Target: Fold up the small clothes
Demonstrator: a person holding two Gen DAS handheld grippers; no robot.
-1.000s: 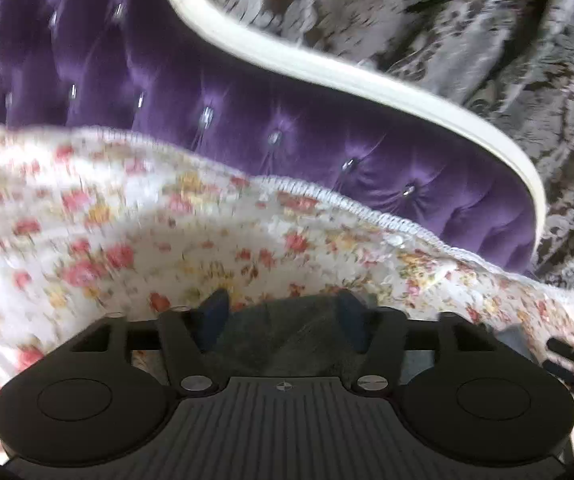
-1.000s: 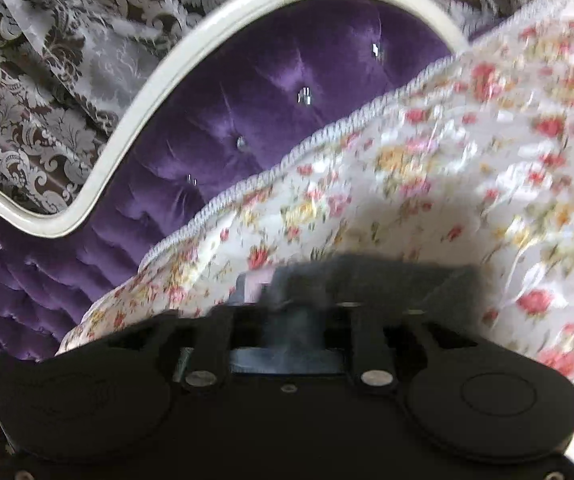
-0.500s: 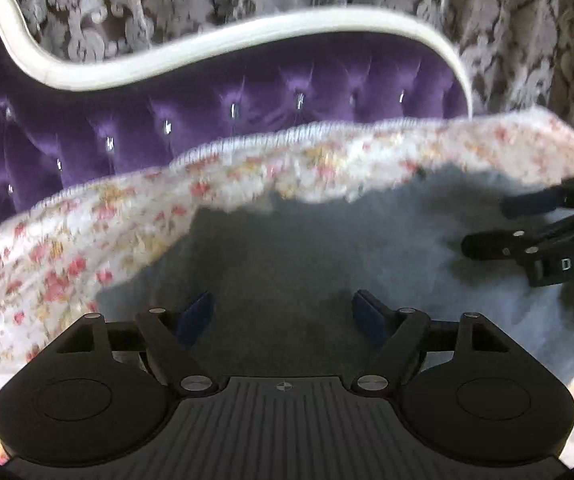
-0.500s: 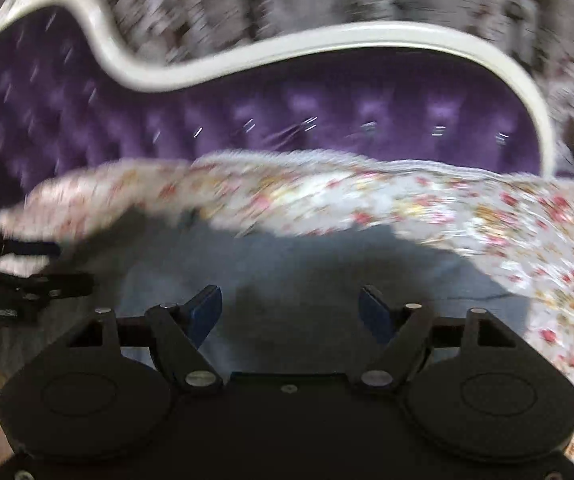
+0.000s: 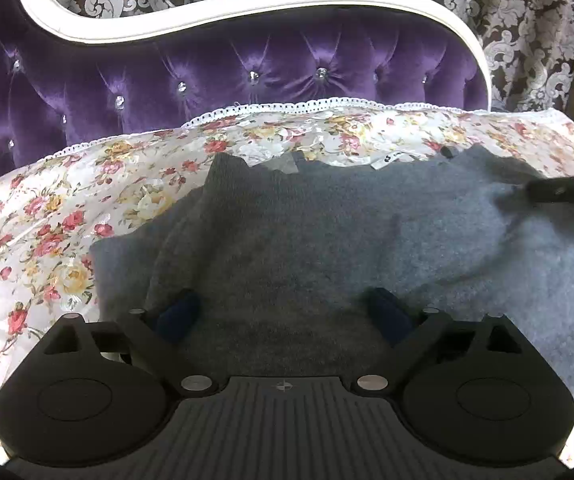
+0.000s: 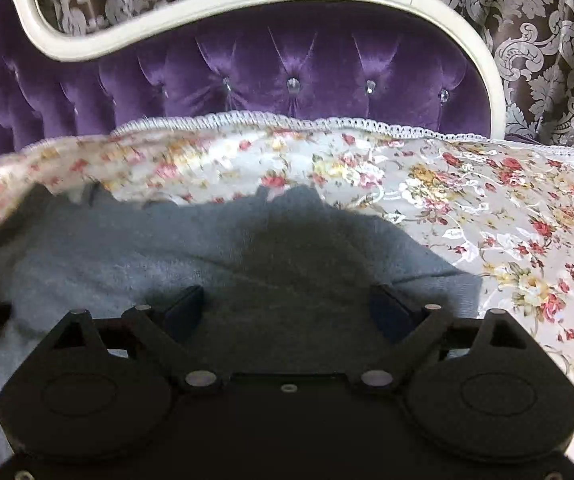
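Looking barely started: grey knit garment [image 5: 327, 240] lies spread on the floral bedspread [image 5: 47, 208], unfolded. Left tool [image 5: 285, 314] and right tool [image 6: 287, 308] just opened, gripping nothing; right tool shows at 3 o'clock.

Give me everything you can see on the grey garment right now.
The grey garment is a soft, fuzzy knit, spread mostly flat on the floral bedspread in front of the purple tufted headboard. Its far edge is uneven, with a small white label lying by it. A fold or ridge runs down its left part. The left gripper and right gripper hover over it; both sets of jaws have just been opening and stand wide, with the knit below them, not pinched.
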